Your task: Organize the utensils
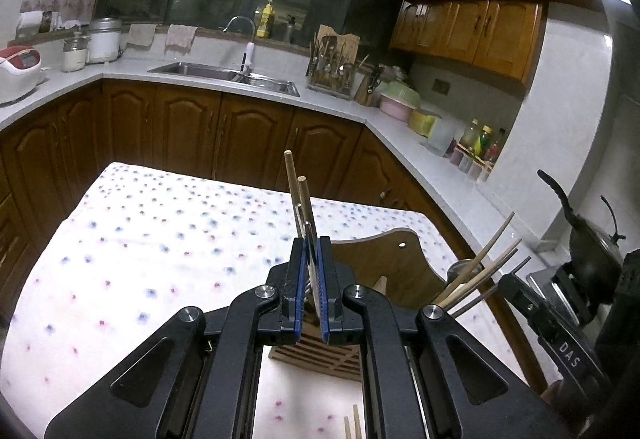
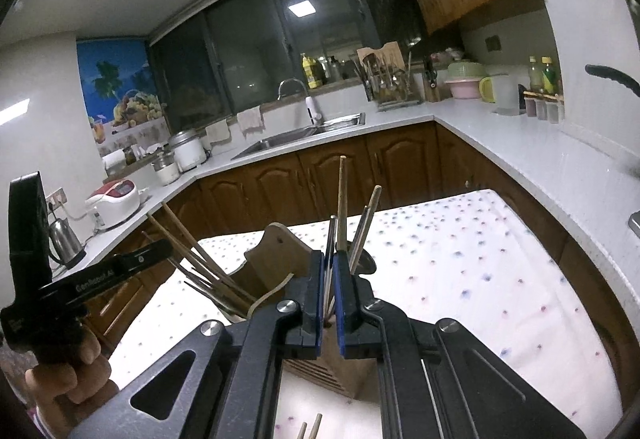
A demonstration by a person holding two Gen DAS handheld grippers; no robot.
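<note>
Left gripper (image 1: 313, 255) pinching chopsticks (image 1: 298, 195), right gripper (image 2: 329, 271) pinching utensil (image 2: 329, 259); poised over holder (image 2: 280, 251), probably for upright insertion.

Table under dotted cloth (image 1: 160, 239), wooden utensil holder (image 2: 280, 251) standing on it, loose chopsticks (image 2: 310, 429)

Home kitchen: sink (image 1: 224, 73), wooden cabinets (image 1: 468, 35), rice cooker (image 1: 18, 67).
</note>
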